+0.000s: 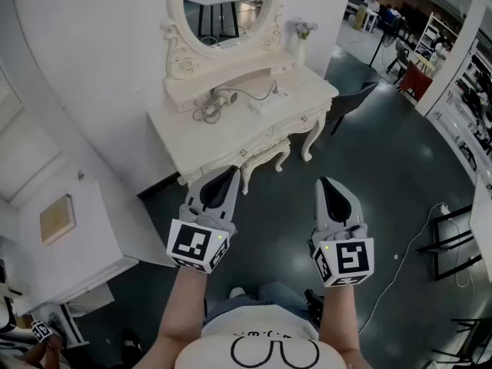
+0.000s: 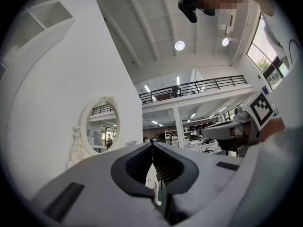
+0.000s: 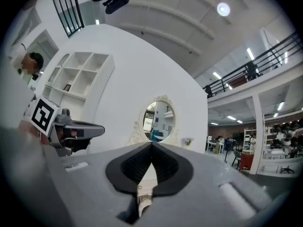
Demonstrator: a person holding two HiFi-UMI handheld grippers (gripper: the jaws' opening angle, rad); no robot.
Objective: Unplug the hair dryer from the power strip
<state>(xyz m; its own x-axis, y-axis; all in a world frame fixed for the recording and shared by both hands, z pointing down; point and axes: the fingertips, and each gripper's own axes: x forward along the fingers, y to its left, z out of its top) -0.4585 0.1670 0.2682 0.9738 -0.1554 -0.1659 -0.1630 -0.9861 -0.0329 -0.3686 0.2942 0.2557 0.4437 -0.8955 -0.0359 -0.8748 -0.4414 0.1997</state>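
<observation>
In the head view a white hair dryer lies on the white vanity table, below the oval mirror. Its cord runs right to a white power strip on the tabletop. Both grippers are held in the air well short of the table, over the dark floor. The left gripper is shut with nothing in it, and so is the right gripper. The left gripper view shows the left gripper with its jaws pressed together, and the right gripper view shows the right gripper the same way. The mirror lies ahead.
A white stool stands tucked under the vanity. A low white cabinet is at the left, a dark chair to the right of the table, and a black frame with a floor cable at the far right. A small vase stands on the vanity.
</observation>
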